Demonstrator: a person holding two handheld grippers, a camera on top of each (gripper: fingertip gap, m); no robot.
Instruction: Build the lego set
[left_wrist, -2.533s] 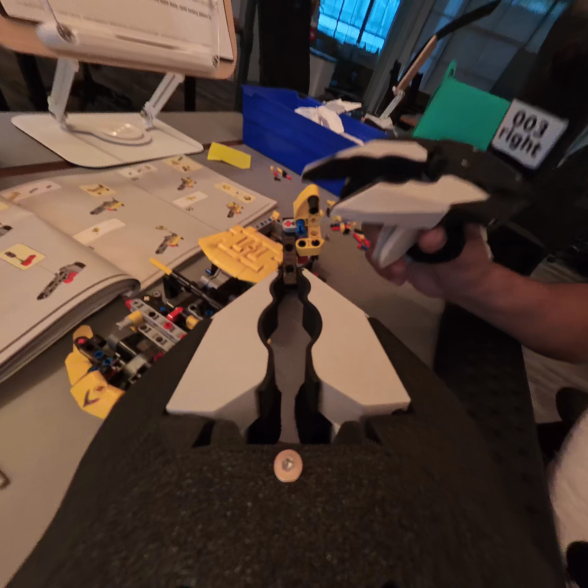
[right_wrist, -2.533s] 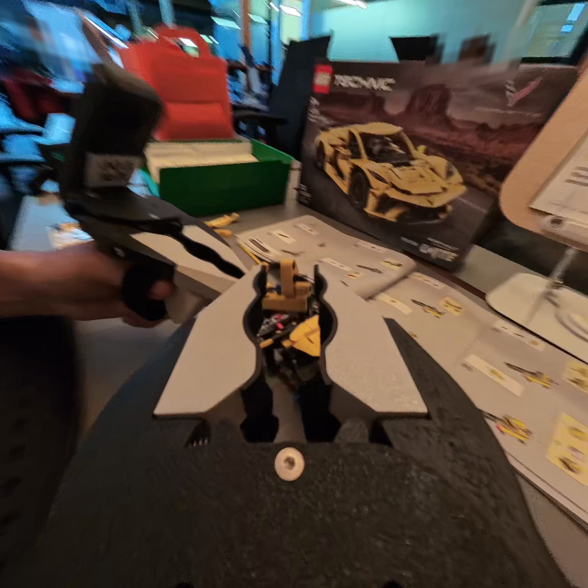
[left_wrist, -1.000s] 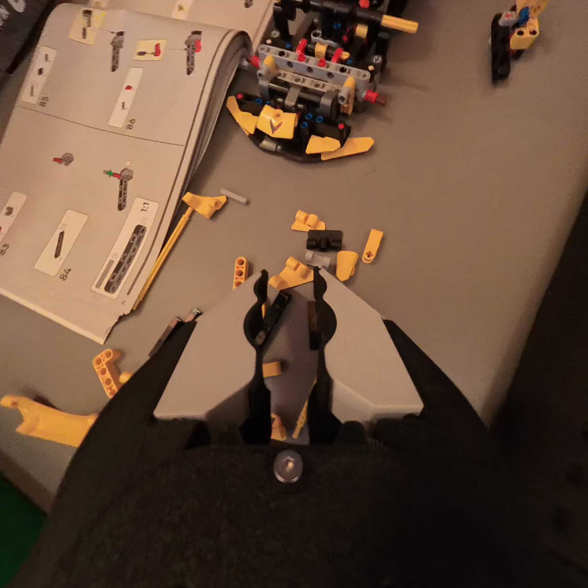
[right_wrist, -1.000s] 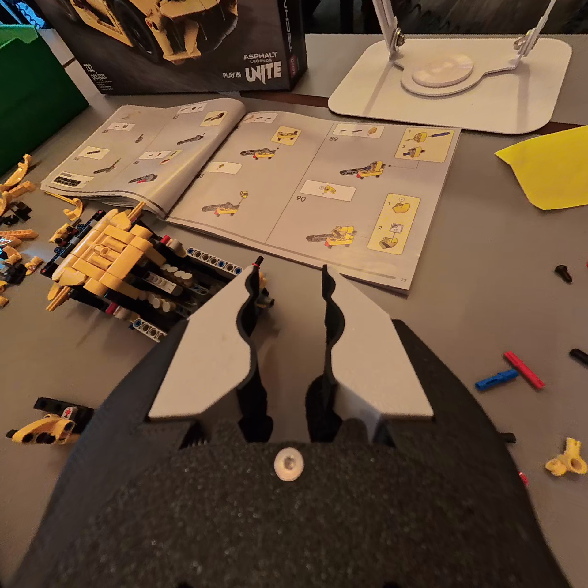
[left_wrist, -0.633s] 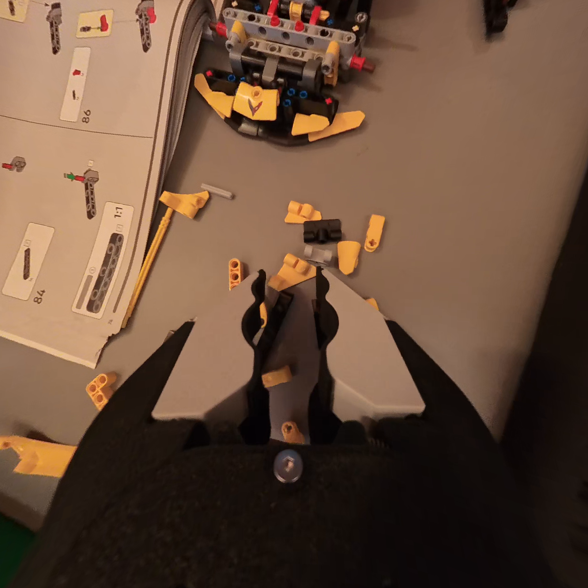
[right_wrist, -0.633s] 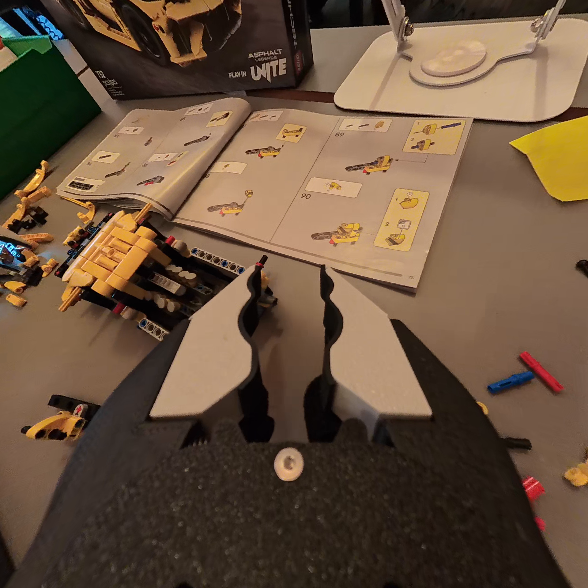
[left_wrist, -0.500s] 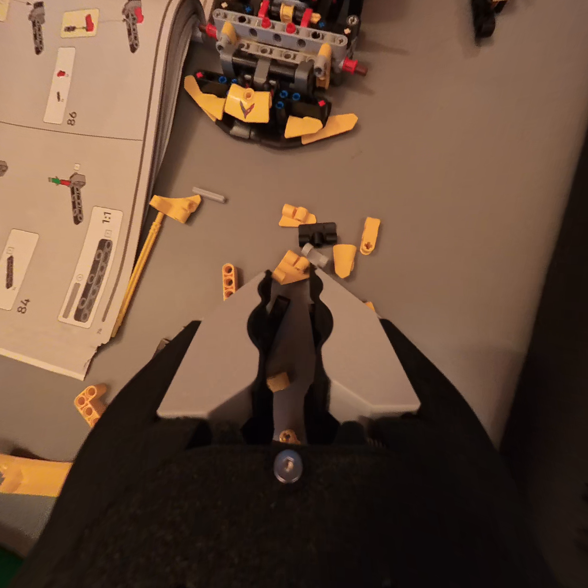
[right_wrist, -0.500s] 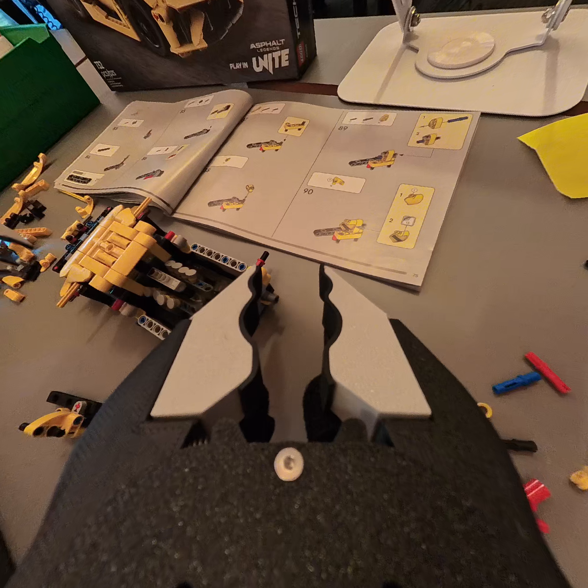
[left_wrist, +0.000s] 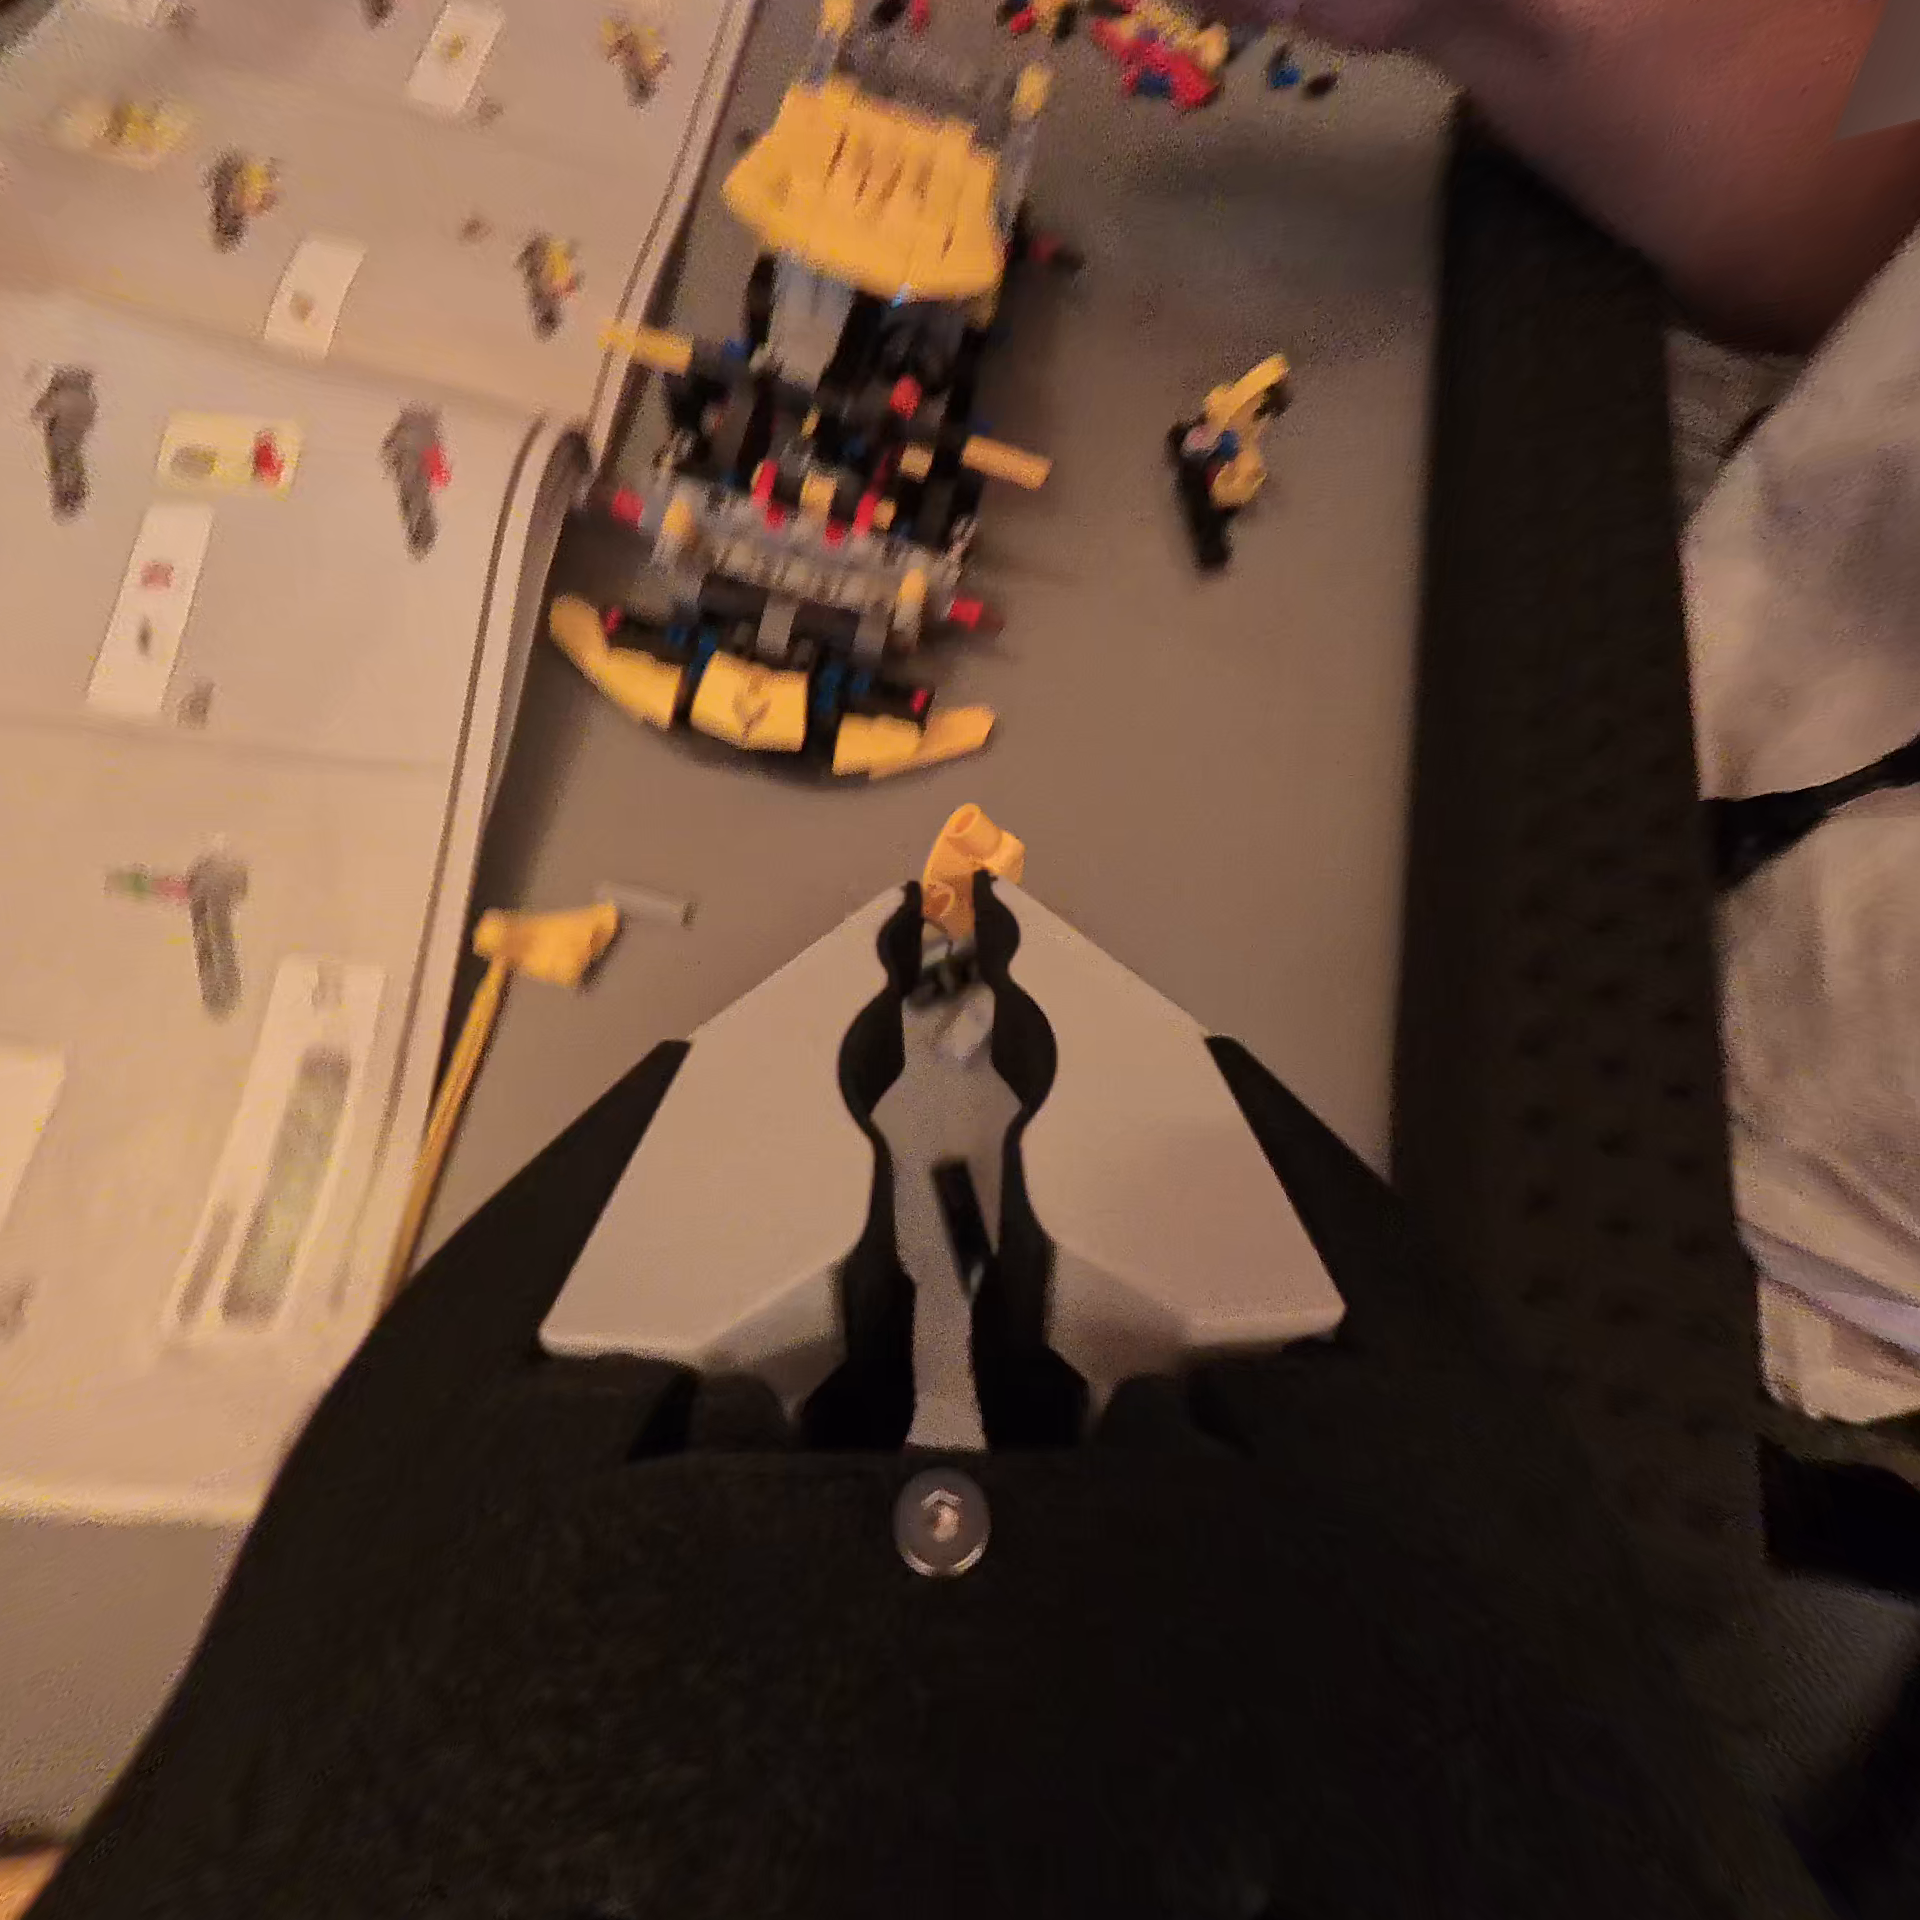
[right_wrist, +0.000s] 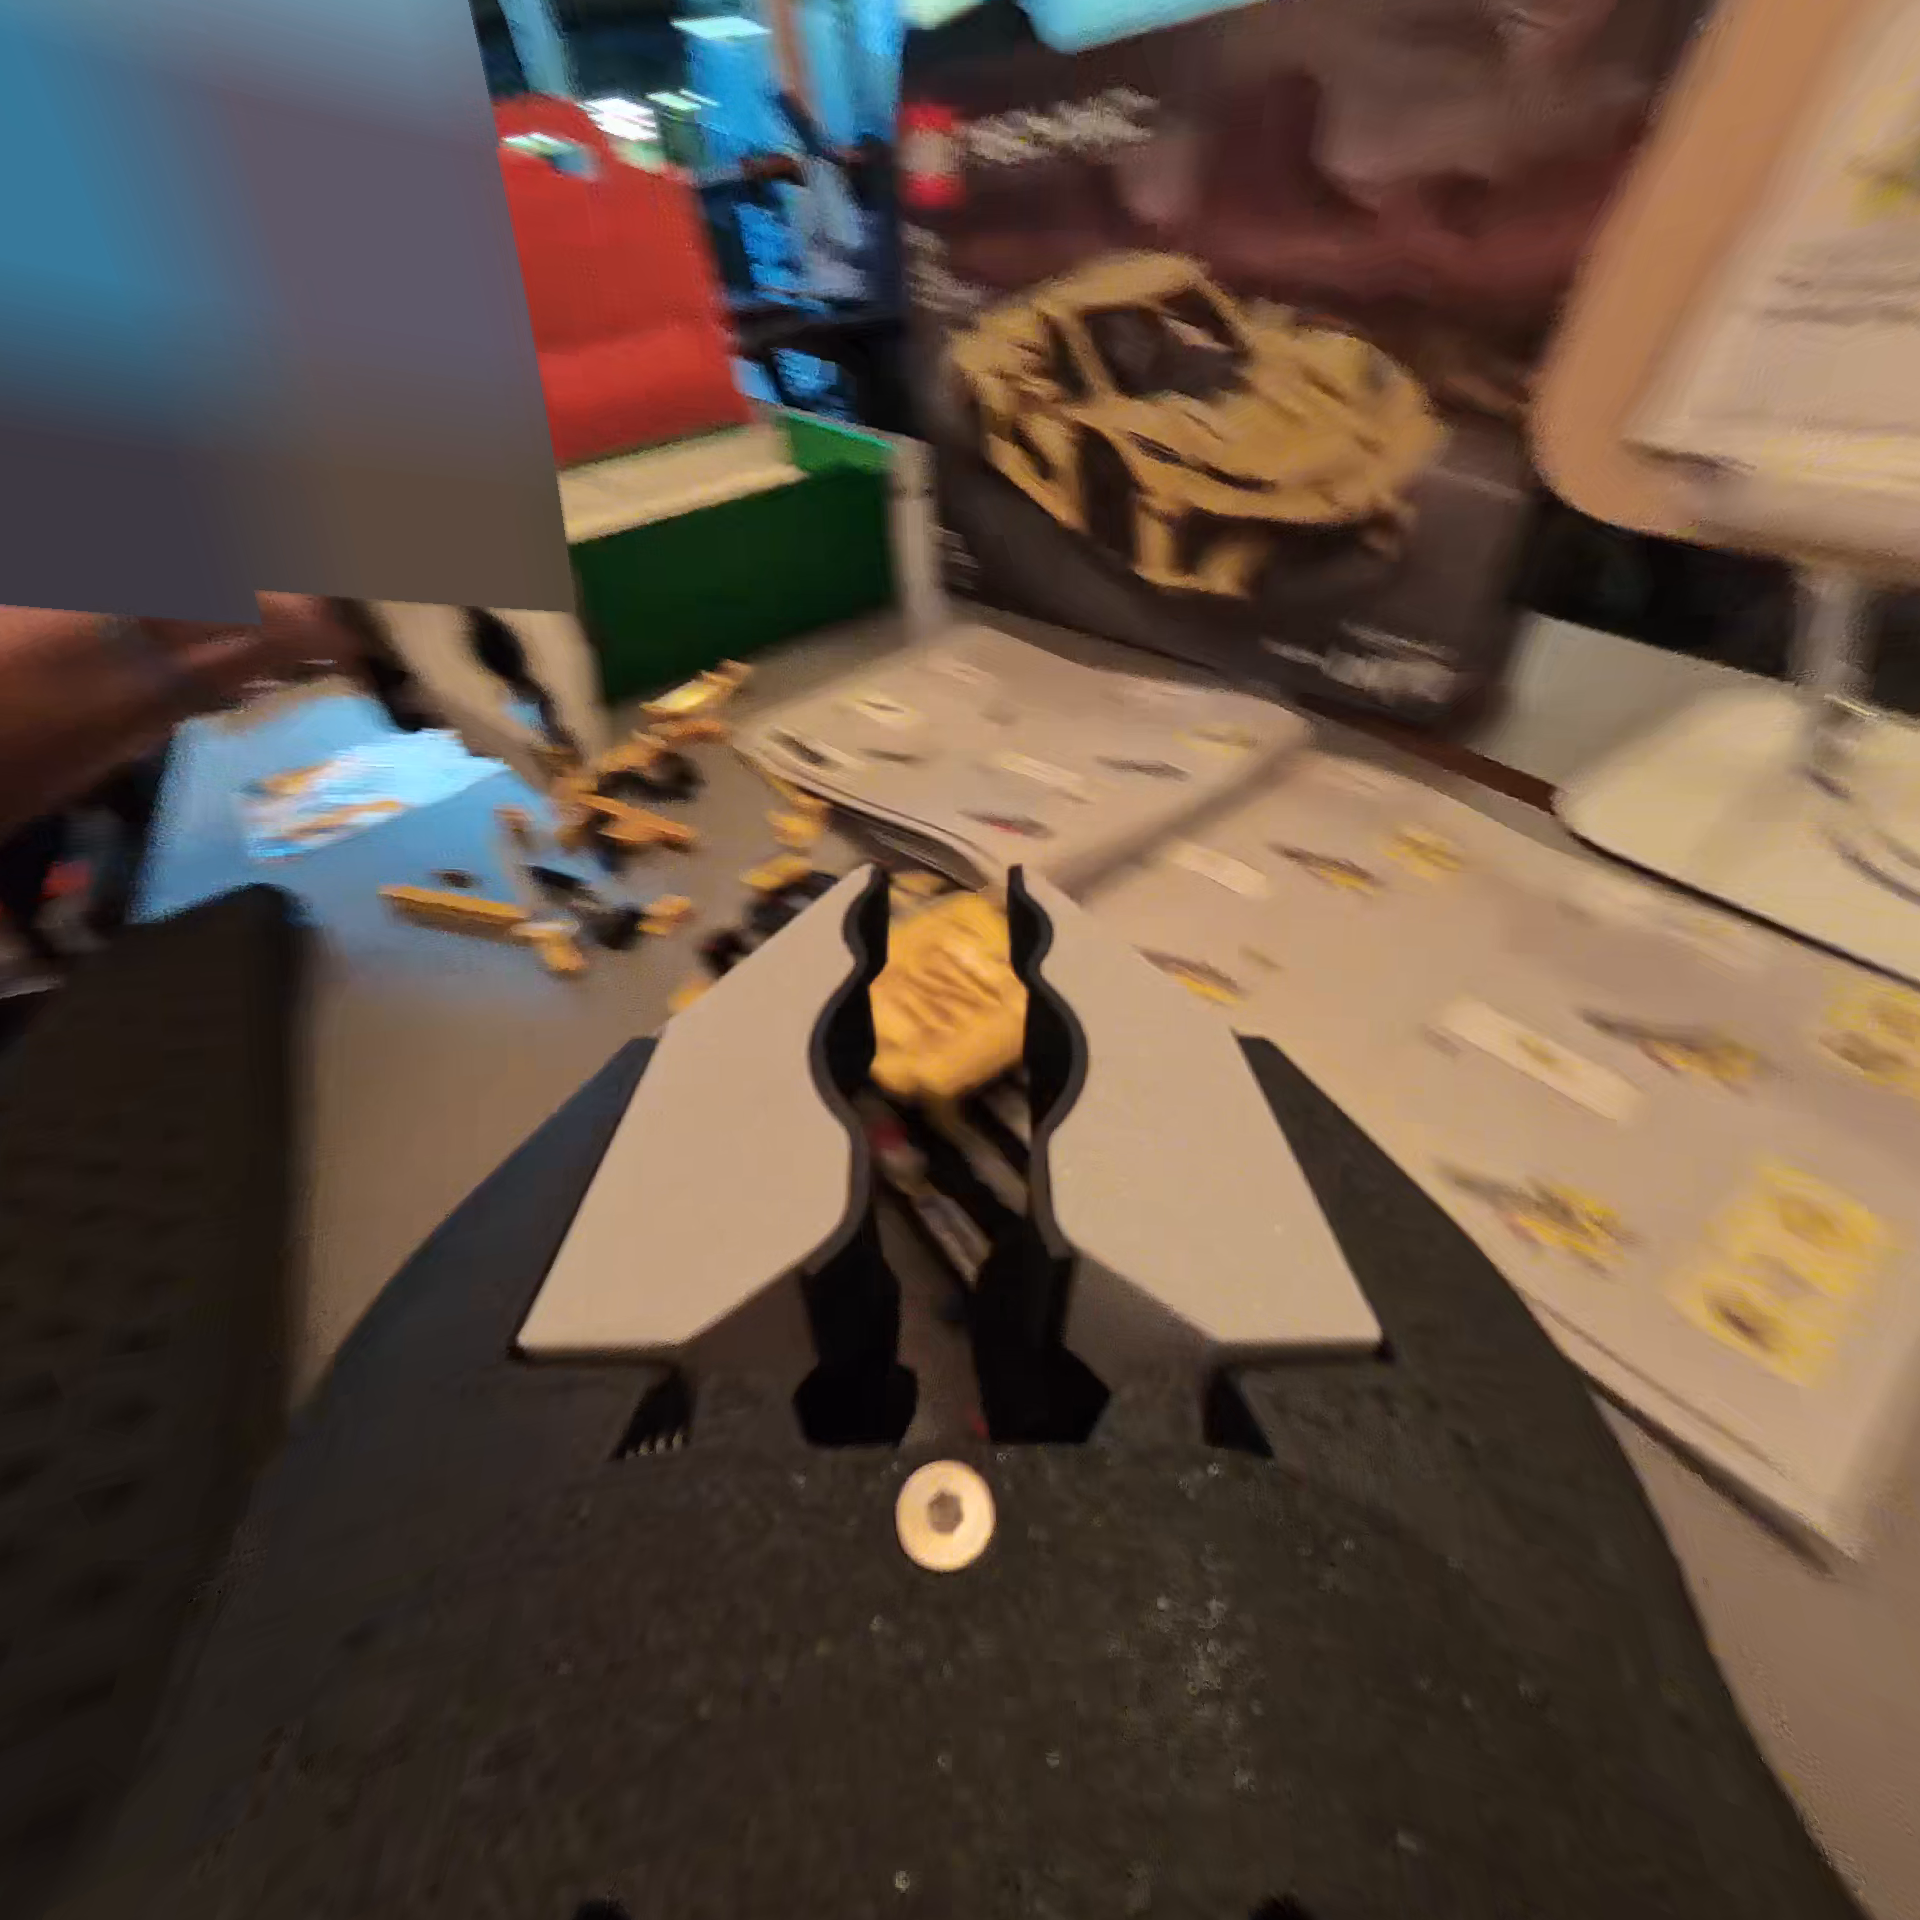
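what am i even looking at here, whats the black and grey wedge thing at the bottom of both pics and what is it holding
There is no robot arm here. A person holds a two-finger gripper in each hand, and each picture comes from a camera on one gripper, looking along its grey fingers.

In the left wrist view, the left gripper is shut on a small yellow piece, lifted above the grey table. Below lie a half-built yellow and black car model, an open instruction booklet and a small separate assembly.

In the right wrist view, the right gripper has its fingers apart and holds nothing; the car model shows through the gap. Behind are loose yellow pieces, the set's box and a green bin. Both pictures are motion-blurred.
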